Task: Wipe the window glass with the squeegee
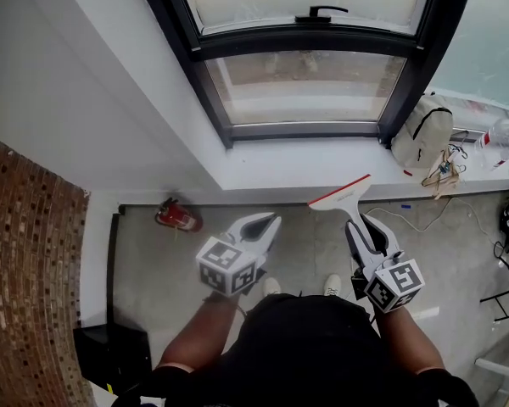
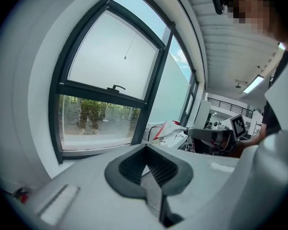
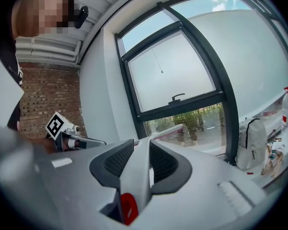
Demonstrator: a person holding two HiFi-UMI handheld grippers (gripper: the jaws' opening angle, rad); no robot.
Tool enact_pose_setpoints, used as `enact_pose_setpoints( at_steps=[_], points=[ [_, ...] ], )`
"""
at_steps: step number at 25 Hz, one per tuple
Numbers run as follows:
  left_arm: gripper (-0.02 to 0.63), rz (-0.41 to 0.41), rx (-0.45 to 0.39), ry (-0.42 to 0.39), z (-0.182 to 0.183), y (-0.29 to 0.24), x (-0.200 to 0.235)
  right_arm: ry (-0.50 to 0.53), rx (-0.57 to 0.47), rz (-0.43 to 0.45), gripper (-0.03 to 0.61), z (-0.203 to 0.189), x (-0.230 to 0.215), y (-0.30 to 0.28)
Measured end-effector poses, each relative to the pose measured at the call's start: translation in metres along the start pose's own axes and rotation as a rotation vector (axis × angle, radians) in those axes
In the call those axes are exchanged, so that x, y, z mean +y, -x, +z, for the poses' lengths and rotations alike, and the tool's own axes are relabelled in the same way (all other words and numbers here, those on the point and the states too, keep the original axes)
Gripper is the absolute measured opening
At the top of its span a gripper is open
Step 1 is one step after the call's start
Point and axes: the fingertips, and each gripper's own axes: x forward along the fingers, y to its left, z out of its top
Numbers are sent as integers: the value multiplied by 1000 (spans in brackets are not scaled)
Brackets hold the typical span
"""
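The window has a dark frame, with a lower glass pane (image 1: pixel 305 87) and an upper pane that carries a black handle (image 1: pixel 321 11). My right gripper (image 1: pixel 362 225) is shut on the white handle of the squeegee (image 1: pixel 341 193), whose red-edged blade points at the sill, below the glass and apart from it. In the right gripper view the handle (image 3: pixel 137 176) runs up between the jaws, with a red end at the bottom. My left gripper (image 1: pixel 265 223) is level with it to the left, shut and empty. The left gripper view shows the squeegee blade (image 2: pixel 169 128) off to the right.
A white backpack (image 1: pixel 422 134), wooden hangers (image 1: pixel 441 173) and a plastic bottle (image 1: pixel 497 142) lie on the sill (image 1: pixel 305 166) at the right. A red fire extinguisher (image 1: pixel 178 216) lies on the floor by the wall. A brick wall (image 1: pixel 25 253) and a black box (image 1: pixel 110 353) stand at the left.
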Motion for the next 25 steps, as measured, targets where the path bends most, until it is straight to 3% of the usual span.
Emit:
enact_pose_setpoints(
  at_steps=[6,25],
  points=[
    [1,-30,15,-13,-3,-20,-23,-11,17,2,126,-3,-13,8],
    [1,-43,43,-54,2,-21,-28,-35,5,-14,126,-7,-16,16]
  ],
)
